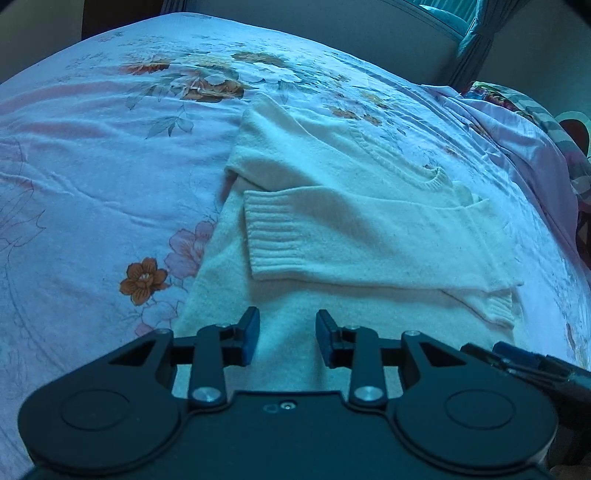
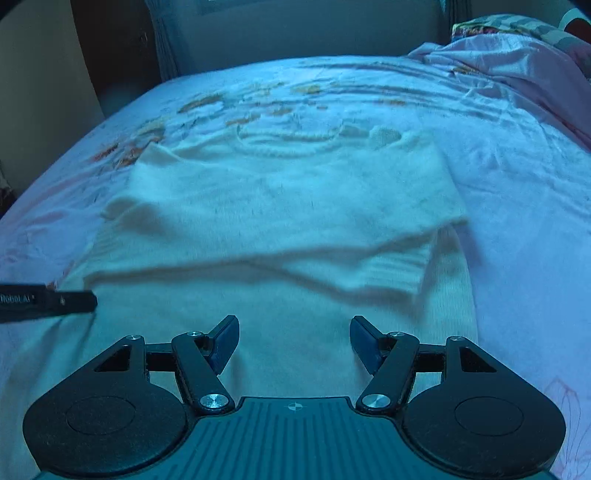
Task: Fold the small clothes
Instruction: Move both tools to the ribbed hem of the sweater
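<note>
A white knit sweater [image 1: 351, 229] lies flat on the bed, neck away from me, with both sleeves folded across its chest. One ribbed cuff [image 1: 269, 240] lies on top at the left. My left gripper [image 1: 288, 317] hovers over the sweater's lower part, jaws apart, nothing between them. In the right wrist view the sweater [image 2: 277, 192] fills the middle, a ribbed cuff [image 2: 399, 266] at its right side. My right gripper [image 2: 293, 323] stands wide open above the hem area, holding nothing. A part of the left gripper [image 2: 48, 302] shows at the left edge.
The bed carries a pale pink floral sheet [image 1: 92, 166]. A crumpled pink quilt [image 1: 517, 147] is bunched at the right side [image 2: 517, 74]. A wall and curtain [image 1: 476, 33] stand beyond the far edge of the bed.
</note>
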Available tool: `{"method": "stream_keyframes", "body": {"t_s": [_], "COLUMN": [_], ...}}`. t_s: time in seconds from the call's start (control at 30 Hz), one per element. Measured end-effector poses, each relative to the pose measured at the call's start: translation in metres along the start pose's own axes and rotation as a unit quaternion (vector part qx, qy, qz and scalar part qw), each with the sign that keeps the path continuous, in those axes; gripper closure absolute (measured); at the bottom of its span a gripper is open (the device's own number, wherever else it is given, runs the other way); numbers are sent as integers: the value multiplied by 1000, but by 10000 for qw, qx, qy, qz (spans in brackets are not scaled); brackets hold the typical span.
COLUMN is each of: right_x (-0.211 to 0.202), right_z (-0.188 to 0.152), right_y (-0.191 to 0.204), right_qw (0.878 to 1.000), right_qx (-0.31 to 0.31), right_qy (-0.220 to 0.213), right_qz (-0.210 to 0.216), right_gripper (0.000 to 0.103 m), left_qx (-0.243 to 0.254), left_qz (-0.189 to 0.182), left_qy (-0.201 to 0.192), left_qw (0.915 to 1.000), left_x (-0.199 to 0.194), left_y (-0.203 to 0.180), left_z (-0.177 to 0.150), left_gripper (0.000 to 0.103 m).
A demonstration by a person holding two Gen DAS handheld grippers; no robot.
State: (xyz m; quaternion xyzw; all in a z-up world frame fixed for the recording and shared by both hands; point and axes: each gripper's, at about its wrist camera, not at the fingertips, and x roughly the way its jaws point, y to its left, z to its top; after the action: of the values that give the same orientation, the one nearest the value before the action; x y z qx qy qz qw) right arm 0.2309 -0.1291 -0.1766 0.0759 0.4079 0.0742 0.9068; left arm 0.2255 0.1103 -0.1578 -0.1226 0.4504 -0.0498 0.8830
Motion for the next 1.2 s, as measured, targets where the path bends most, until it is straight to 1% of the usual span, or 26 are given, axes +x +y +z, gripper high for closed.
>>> {"method": "stream_keyframes", "body": {"t_s": [0.1, 0.2, 0.3, 0.37, 0.53, 0.6, 0.67, 0.73, 0.77, 0.8, 0.83, 0.9, 0.93, 1.03, 1.1, 1.2], "right_x": [-17, -39, -58, -71, -92, -99, -104, -106, -106, -105, -103, -101, -100, -100, -104, -109], "right_z": [-20, -37, -56, -70, -99, -110, -122, -134, -138, -142, -145, -150, -150, -148, -153, -160], "right_y": [-4, -8, -16, -23, -27, -26, -22, -19, -18, -15, -9, 3, 5, 0, -2, 6], "right_qw": [10000, 9999, 9999, 9997, 9995, 9996, 9998, 9994, 9993, 9994, 9995, 9985, 9985, 9990, 9990, 9979], "right_qx": [23, 114, 164, 258, 312, 252, 78, 20, 39, 29, -34, -210, -181, -44, -11, -321], "right_qy": [-41, -31, 14, 7, -39, -64, -143, -262, -293, -296, -247, -259, -238, -188, -295, -369], "right_qz": [-38, 44, 31, 5, -57, -81, -151, -211, -213, -197, -194, -436, -469, -409, -346, -415], "right_gripper": [37, 37, 37, 37, 37, 37, 37, 31, 19, 4, 0, 0, 0, 0, 0, 0], "left_qx": [38, 149, 290, 350, 492, 569, 640, 694, 726, 767, 830, 973, 1009, 1031, 1104, 1204], "left_qz": [6, 5, 10, 80, 134, 41, 45, 50, 53, 67, 101, 145, 159, 99, 63, 15], "left_qy": [60, 108, 172, 218, 180, 160, 133, 82, 50, 25, -4, -57, -75, -88, -98, -73], "left_qw": [10000, 9998, 9994, 9991, 9985, 9982, 9979, 9975, 9973, 9970, 9965, 9951, 9947, 9946, 9938, 9927], "left_x": [-9, -21, -35, -41, -59, -67, -73, -79, -82, -84, -86, -90, -92, -97, -99, -103], "left_y": [-2, -3, 1, 4, 0, 0, -1, -2, -3, -4, -6, -10, -12, -11, -11, -11], "left_z": [-10, -21, -37, -49, -75, -88, -99, -109, -115, -120, -125, -132, -136, -143, -147, -151], "left_gripper": [72, 72, 71, 71, 69, 67, 66, 65, 64, 64, 63, 61, 60, 56, 54, 48]}}
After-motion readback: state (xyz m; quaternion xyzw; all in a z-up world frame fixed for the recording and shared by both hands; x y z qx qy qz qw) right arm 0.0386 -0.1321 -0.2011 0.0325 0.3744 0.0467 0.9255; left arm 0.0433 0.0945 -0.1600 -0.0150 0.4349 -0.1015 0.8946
